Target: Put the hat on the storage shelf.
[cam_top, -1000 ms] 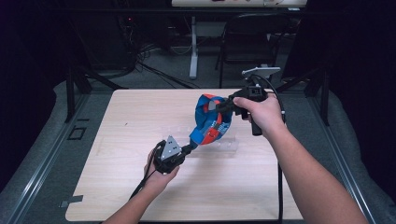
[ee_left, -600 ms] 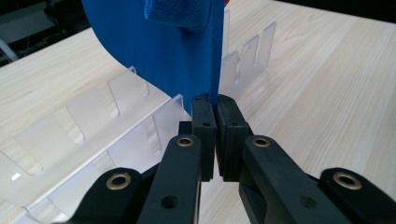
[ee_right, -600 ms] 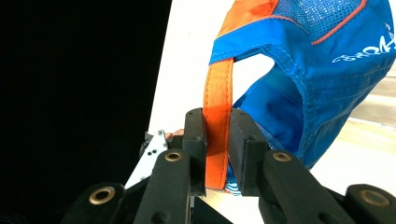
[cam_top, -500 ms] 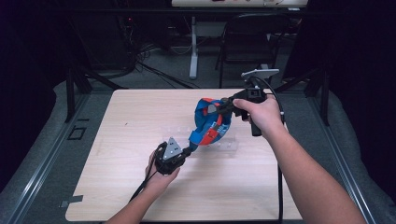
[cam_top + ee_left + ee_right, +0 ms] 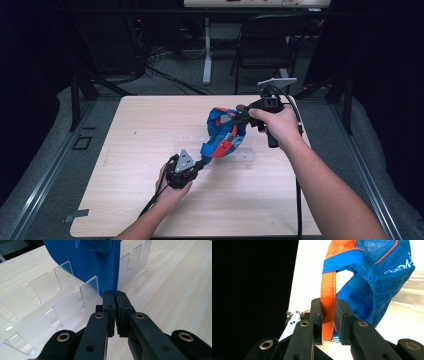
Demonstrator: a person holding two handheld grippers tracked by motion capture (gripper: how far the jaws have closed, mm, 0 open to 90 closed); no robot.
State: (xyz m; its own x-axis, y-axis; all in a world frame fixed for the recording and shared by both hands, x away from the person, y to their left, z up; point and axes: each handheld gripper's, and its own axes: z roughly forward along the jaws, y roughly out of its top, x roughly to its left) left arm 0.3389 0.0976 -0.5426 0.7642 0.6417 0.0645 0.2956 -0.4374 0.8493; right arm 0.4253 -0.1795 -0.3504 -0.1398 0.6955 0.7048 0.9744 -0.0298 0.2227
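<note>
A blue cap (image 5: pixel 223 131) with orange trim hangs in the air over the table's middle, held between both grippers. My left gripper (image 5: pixel 197 164) is shut on the edge of the cap's blue brim (image 5: pixel 100 265), low and near the table. My right gripper (image 5: pixel 239 114) is higher, at the right, shut on the cap's orange strap (image 5: pixel 328 302). The blue mesh crown (image 5: pixel 377 262) curves away to the right of that strap. A clear acrylic rack (image 5: pixel 45 305) with upright slotted tabs lies on the table directly under the cap.
The light wooden table (image 5: pixel 125 150) has bare room to the left and at the front. The clear rack (image 5: pixel 240 152) sits just right of centre. Dark floor, cables and chair legs lie beyond the far edge.
The cap, held at both ends, has shifted slightly; both hands stay almost where they were and both grips are unchanged.
</note>
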